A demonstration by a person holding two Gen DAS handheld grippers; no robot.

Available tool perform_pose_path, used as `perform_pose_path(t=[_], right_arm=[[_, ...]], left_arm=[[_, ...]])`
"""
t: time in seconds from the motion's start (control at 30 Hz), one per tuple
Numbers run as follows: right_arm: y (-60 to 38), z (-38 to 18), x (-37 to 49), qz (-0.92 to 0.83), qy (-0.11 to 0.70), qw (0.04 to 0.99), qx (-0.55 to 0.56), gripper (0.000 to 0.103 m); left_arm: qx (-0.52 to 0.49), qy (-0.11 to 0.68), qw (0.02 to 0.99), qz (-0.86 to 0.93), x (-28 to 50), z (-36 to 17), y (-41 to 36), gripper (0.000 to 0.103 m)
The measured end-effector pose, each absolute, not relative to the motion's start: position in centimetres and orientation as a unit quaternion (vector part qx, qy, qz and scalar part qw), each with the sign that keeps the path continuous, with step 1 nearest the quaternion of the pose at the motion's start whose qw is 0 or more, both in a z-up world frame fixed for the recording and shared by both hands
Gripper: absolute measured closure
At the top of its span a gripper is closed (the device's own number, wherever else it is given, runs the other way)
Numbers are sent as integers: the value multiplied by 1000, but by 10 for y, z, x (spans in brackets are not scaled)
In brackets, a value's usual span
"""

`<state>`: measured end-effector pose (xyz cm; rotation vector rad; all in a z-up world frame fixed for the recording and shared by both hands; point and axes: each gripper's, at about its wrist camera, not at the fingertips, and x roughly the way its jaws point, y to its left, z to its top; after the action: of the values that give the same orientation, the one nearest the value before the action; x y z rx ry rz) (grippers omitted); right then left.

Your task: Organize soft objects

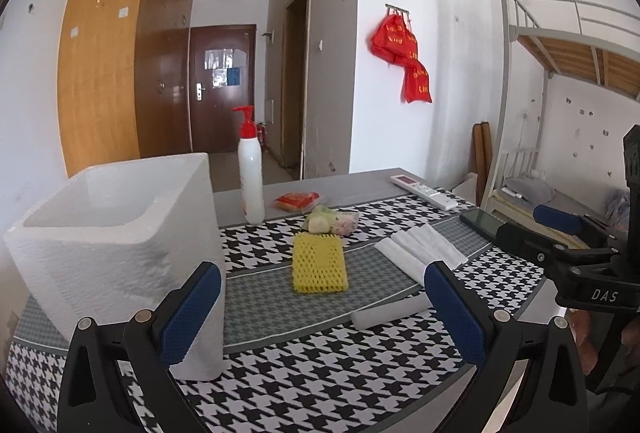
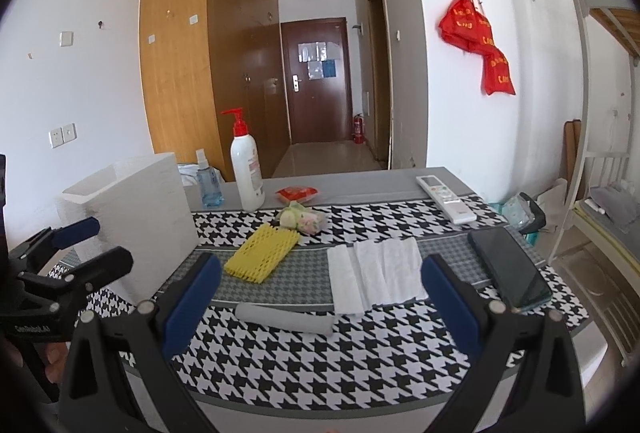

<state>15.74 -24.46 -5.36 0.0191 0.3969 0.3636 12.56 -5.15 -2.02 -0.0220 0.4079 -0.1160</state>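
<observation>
A yellow foam net (image 1: 319, 263) (image 2: 262, 259) lies on the houndstooth mat, mid table. A white folded foam sheet (image 1: 422, 247) (image 2: 374, 275) lies to its right. A white foam tube (image 1: 390, 311) (image 2: 285, 318) lies nearer me. A small soft toy bundle (image 1: 330, 221) (image 2: 302, 219) sits behind the net. A white styrofoam box (image 1: 112, 233) (image 2: 132, 221) stands at the left. My left gripper (image 1: 322, 317) is open and empty above the mat beside the box. My right gripper (image 2: 320, 309) is open and empty, above the tube.
A white pump bottle (image 1: 251, 173) (image 2: 247, 173), a red packet (image 1: 297, 201) (image 2: 298, 194), a remote (image 1: 425, 191) (image 2: 445, 197) and a dark phone (image 1: 482, 224) (image 2: 510, 269) are on the table. A blue spray bottle (image 2: 208, 183) stands behind the box. A bunk bed (image 1: 560, 113) is at the right.
</observation>
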Motion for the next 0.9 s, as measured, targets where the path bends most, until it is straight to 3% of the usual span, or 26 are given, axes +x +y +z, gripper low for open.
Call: perform_pose_path(t=[0.9], right_arm=[[-249, -65, 244, 244, 265, 933, -18, 2]], left_arm=[[-2, 276, 961, -7, 206, -47, -72, 1]])
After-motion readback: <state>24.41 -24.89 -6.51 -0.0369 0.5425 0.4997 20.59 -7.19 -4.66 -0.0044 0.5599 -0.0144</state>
